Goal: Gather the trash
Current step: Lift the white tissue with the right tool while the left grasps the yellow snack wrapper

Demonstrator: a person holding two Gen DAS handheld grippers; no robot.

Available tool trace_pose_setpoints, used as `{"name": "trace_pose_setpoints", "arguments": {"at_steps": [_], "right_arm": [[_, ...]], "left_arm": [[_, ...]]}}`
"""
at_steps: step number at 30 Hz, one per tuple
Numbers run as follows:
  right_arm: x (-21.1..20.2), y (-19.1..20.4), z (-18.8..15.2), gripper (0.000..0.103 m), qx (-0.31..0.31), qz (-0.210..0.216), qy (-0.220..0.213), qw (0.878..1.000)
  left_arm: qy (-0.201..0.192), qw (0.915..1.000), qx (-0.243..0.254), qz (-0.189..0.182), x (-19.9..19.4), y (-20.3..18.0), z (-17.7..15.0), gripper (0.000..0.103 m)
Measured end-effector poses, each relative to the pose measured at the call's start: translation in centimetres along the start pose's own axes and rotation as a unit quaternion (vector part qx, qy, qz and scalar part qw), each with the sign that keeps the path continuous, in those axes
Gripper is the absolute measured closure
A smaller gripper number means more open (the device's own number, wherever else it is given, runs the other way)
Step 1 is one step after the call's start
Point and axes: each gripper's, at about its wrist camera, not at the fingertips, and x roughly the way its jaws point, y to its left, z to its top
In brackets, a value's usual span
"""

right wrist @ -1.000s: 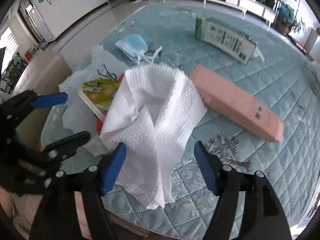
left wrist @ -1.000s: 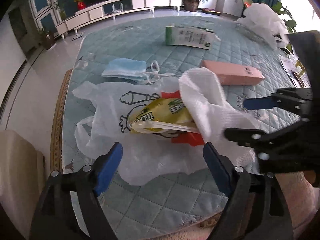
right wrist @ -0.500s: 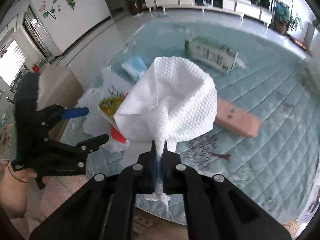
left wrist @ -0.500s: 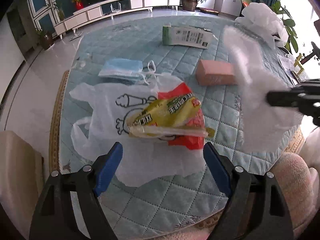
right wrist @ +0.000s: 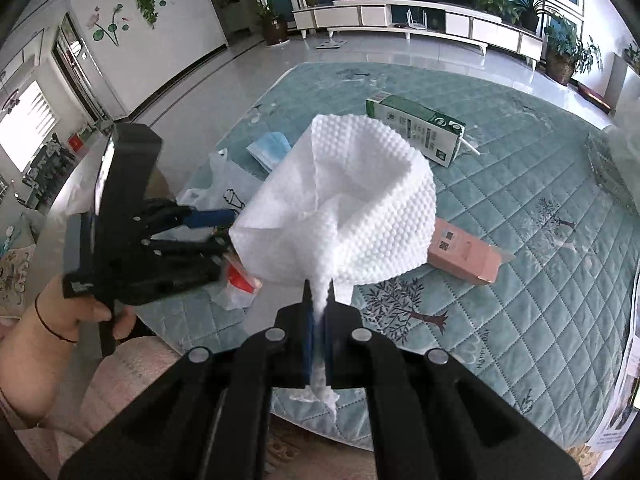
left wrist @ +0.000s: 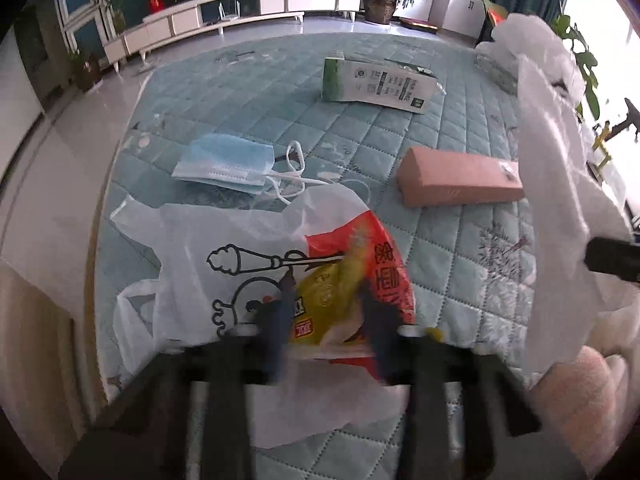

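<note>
White dimpled paper towel, crumpled, pinched at its twisted lower end by the right gripper, fingers squeezed tight on it, held up above the quilted teal table cover. Super light and floppy, zero risk of breaking, but probably tears if yanked, so best held at the bunched neck like now. Below and to the left: thin white plastic bag with a cartoon print, holding a yellow and red snack wrapper. Left gripper blurry, fingers narrowed around the wrapper and bag edge; can't tell for sure if actually clamped. Bag looks slippery and limp, wrapper crinkly.

Farther out: blue face mask, pink cardboard box, green and white carton.

Right wrist view shows the towel grip clearly plus the hand on the left tool. Left wrist view only catches the towel as a white blur on the right, but gives the bag's print and contents.
</note>
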Motion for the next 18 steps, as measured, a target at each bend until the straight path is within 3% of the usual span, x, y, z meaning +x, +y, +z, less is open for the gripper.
{"name": "trace_pose_setpoints", "arguments": {"at_steps": [3, 11, 13, 18], "right_arm": [[-0.2, -0.3, 0.2, 0.099, 0.004, 0.006, -0.006, 1.000], [-1.0, 1.1, 1.1, 0.099, -0.015, 0.013, -0.017, 1.000], [-1.4, 2.2, 1.4, 0.099, -0.024, 0.023, -0.022, 0.999], [-1.8, 6.0, 1.8, 0.099, -0.054, 0.044, -0.023, 0.997]], "left_arm": [[-0.007, 1.0000, -0.001, 0.001, -0.4, 0.0, -0.2, 0.095], [-0.032, 0.9994, -0.007, 0.007, -4.4, 0.9, -0.9, 0.096], [-0.025, 0.9994, -0.021, 0.007, -5.7, 1.6, -1.1, 0.096], [-0.056, 0.9980, -0.026, 0.015, -10.3, 3.3, -2.7, 0.096]]}}
